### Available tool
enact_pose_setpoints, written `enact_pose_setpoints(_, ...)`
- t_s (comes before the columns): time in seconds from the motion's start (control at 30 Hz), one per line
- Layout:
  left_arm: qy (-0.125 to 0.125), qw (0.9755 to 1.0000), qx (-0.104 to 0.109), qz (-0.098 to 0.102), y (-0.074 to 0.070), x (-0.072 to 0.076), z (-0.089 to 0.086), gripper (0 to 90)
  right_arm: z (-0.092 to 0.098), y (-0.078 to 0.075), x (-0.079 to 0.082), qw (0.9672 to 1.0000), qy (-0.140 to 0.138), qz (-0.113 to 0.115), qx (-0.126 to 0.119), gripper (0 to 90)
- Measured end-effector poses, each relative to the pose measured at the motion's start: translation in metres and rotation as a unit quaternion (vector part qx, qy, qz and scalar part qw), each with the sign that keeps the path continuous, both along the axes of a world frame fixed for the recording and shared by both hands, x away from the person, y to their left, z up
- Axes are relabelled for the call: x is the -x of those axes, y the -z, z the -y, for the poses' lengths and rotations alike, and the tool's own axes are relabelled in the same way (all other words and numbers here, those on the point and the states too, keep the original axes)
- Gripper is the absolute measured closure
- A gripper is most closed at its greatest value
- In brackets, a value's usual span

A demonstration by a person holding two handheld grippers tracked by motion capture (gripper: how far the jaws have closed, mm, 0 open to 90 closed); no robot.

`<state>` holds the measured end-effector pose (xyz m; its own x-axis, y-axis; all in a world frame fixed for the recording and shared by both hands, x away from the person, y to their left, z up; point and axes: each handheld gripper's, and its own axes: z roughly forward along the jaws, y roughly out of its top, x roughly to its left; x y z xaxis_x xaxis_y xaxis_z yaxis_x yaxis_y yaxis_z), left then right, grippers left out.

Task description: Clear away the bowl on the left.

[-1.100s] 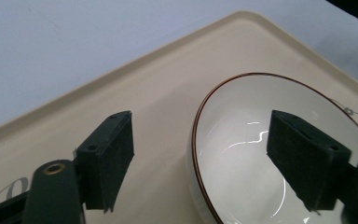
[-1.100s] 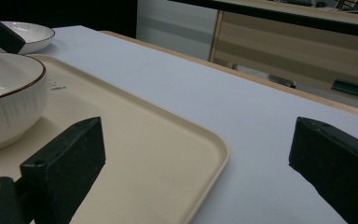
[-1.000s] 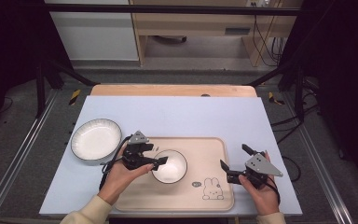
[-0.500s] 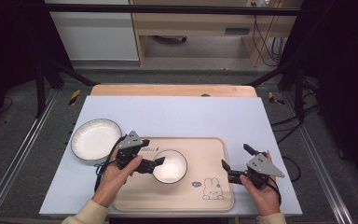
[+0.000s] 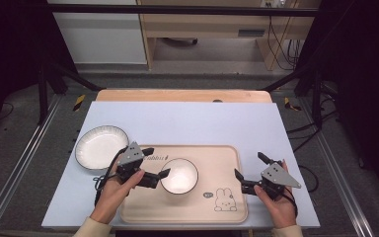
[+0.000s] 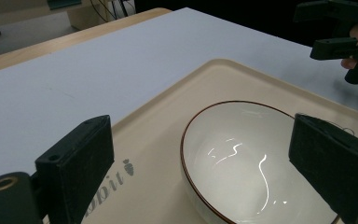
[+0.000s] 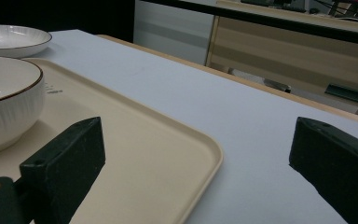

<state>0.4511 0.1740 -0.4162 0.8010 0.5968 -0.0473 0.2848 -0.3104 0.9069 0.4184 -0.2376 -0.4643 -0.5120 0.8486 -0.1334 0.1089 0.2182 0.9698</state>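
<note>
A white bowl (image 5: 178,176) with a dark rim stands on the beige tray (image 5: 217,160), left of its middle. My left gripper (image 5: 156,162) sits just left of the bowl. It is open, its jaws have just been opening, and nothing is pressed between them. In the left gripper view the bowl (image 6: 242,163) lies just ahead, between the two wide jaws. My right gripper (image 5: 250,166) is open at the tray's right edge with only the tray's corner (image 7: 135,154) and blue mat between its jaws.
A white ribbed plate (image 5: 101,146) lies on the light blue mat (image 5: 187,123) left of the tray. A rabbit drawing (image 5: 224,200) marks the tray's front right. A wooden table edge (image 5: 177,95) runs behind the mat.
My left gripper has drawn back to the left, off the bowl's left rim, and its jaws stand wider. The bowl stays on the tray. The right gripper has kept still.
</note>
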Motion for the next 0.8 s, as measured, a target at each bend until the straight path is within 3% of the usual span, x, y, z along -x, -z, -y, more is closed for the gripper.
enact_pose_setpoints(0.5,-0.02,0.9994,0.028,0.007,0.006,0.012,-0.031,6.0,0.001,-0.002,0.001,1.0,-0.002,0.004,-0.001,3.7)
enact_pose_setpoints(0.8,-0.021,0.9991,0.032,0.02,0.005,0.015,-0.053,5.8,0.002,-0.002,0.001,1.0,-0.002,0.006,-0.001,3.7)
